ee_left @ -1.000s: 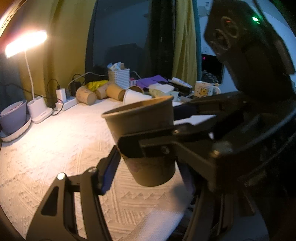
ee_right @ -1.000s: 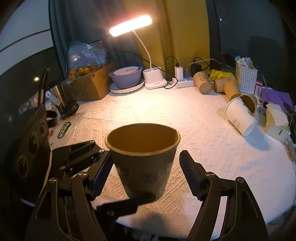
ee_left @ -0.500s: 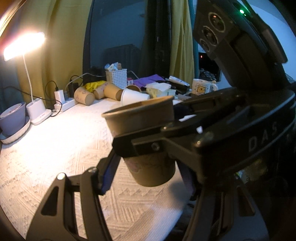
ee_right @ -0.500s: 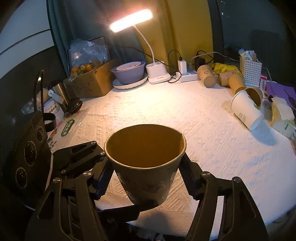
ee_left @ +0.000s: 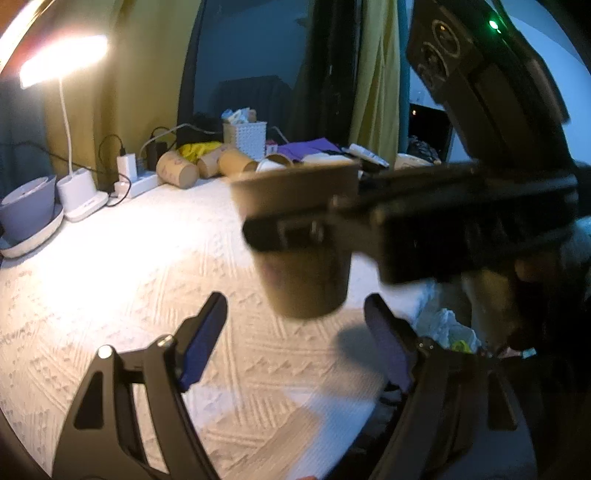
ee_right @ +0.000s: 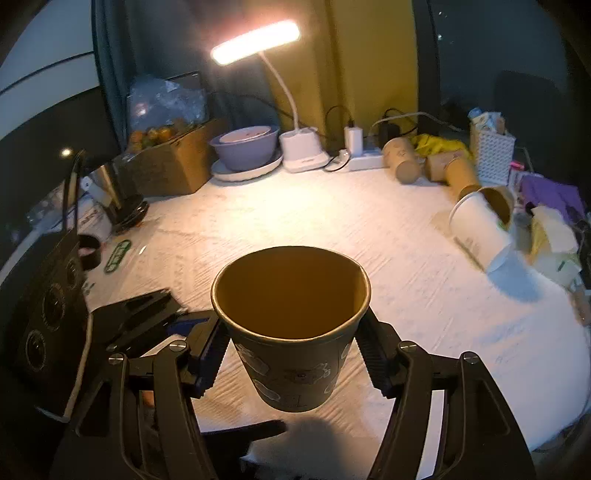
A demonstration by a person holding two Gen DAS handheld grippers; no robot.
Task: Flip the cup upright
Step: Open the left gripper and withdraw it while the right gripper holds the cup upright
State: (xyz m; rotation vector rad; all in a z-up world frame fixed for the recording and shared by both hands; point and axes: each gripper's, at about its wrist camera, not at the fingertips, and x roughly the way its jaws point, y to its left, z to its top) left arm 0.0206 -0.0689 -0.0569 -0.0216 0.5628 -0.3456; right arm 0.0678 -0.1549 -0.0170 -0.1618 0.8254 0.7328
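Now right hand-held gripper [ee_right: 291, 354] clamps the upright cup [ee_right: 291, 325] aloft.

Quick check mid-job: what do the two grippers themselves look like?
Both are black plastic frames with triangular cut-outs and silver screw heads. The left gripper has blue pads. The right gripper has black ribbed pads, and its body shows a green LED.

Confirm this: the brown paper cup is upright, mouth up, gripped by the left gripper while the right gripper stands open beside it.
Wrong on which gripper. In the right wrist view the right gripper is shut on the brown paper cup, upright, mouth up. The left wrist view shows the left gripper open, its fingers apart below the cup.
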